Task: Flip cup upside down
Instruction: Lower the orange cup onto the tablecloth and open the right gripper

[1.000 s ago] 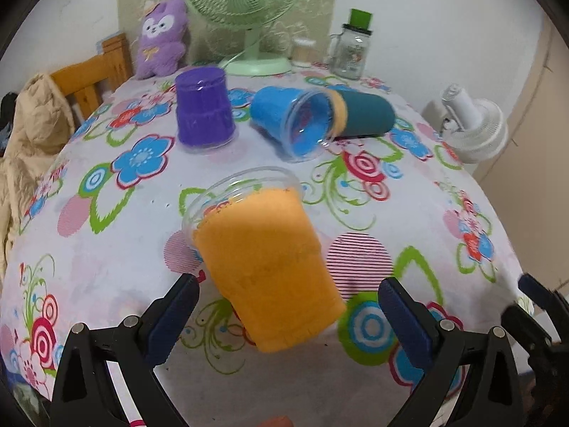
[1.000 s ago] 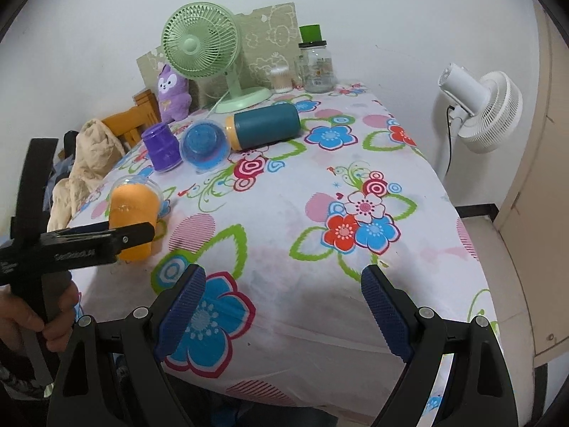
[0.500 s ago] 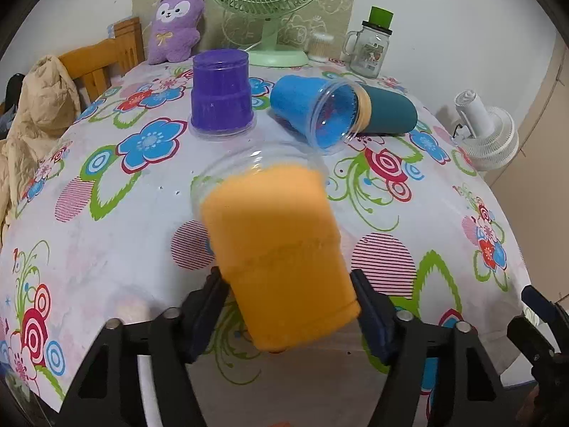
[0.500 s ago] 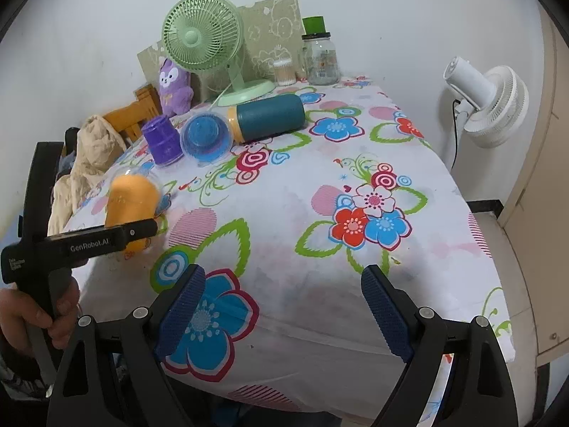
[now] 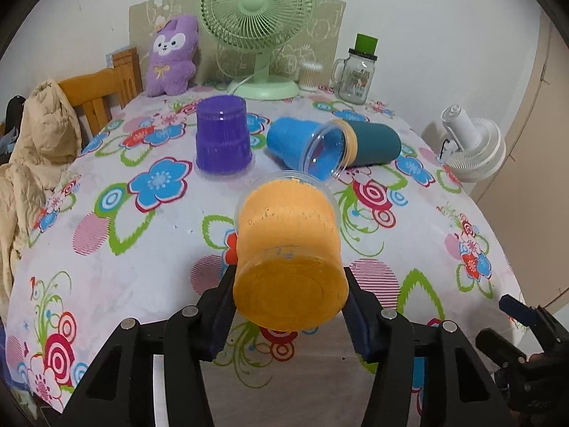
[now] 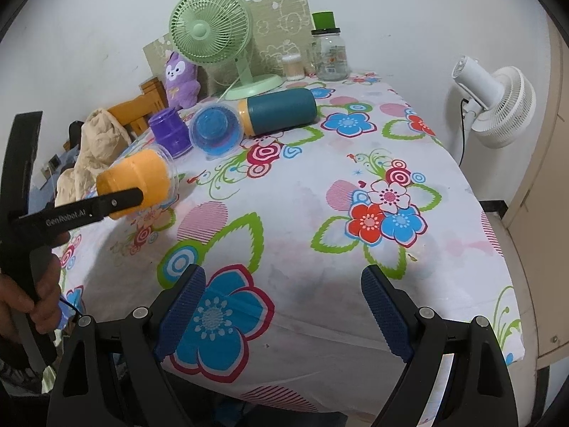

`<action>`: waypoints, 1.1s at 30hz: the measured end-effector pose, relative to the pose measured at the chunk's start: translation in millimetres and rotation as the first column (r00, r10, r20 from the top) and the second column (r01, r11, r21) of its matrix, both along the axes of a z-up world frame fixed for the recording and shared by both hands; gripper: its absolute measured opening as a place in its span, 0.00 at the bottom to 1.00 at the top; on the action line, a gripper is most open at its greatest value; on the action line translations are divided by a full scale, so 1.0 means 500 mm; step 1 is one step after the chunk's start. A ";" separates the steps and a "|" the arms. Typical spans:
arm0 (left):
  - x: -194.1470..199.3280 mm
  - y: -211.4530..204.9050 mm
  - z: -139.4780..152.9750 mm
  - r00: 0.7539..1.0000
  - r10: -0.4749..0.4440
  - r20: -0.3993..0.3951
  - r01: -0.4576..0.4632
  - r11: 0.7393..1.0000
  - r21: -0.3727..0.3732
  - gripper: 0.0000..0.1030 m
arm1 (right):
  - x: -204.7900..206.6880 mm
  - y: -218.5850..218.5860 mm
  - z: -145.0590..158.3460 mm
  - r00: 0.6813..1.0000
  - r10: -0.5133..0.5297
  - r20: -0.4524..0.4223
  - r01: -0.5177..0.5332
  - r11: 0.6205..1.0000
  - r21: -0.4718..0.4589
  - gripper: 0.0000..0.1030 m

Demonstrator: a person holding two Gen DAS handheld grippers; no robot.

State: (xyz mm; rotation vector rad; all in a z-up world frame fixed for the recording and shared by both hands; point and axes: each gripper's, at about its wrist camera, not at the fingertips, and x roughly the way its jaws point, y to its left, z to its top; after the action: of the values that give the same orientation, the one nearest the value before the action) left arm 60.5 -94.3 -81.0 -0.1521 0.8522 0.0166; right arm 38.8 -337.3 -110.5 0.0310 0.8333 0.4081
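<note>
gripping the orange cup (image 5: 290, 249), left tool (image 5: 290, 315) holds it off the table.

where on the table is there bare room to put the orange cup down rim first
Bare cloth lies between the orange cup and the purple cup, and a wide patch spreads ahead of the open right gripper toward the table's right edge. It is crowded around the blue cup and teal bottle.
</note>
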 end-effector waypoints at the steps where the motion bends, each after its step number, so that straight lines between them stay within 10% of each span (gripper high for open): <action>1: -0.002 0.002 0.005 1.000 0.001 0.007 -0.001 1.000 0.000 0.55 | 0.000 0.001 0.000 1.000 0.001 0.000 -0.001 1.000 0.000 0.89; 25: -0.039 0.022 0.066 0.998 0.002 0.070 -0.001 1.000 -0.006 0.55 | -0.003 0.043 -0.003 0.998 0.061 -0.004 -0.061 0.998 -0.011 0.89; 33: -0.045 0.034 0.067 0.998 0.011 0.064 -0.009 1.000 -0.028 0.82 | 0.001 0.064 0.001 0.997 0.081 -0.002 -0.081 0.996 -0.023 0.89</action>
State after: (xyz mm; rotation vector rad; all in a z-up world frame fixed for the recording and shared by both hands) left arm 38.2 -77.2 -47.5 -0.1816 0.7881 0.0092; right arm 39.1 -305.2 -109.8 -0.0243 0.8426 0.4742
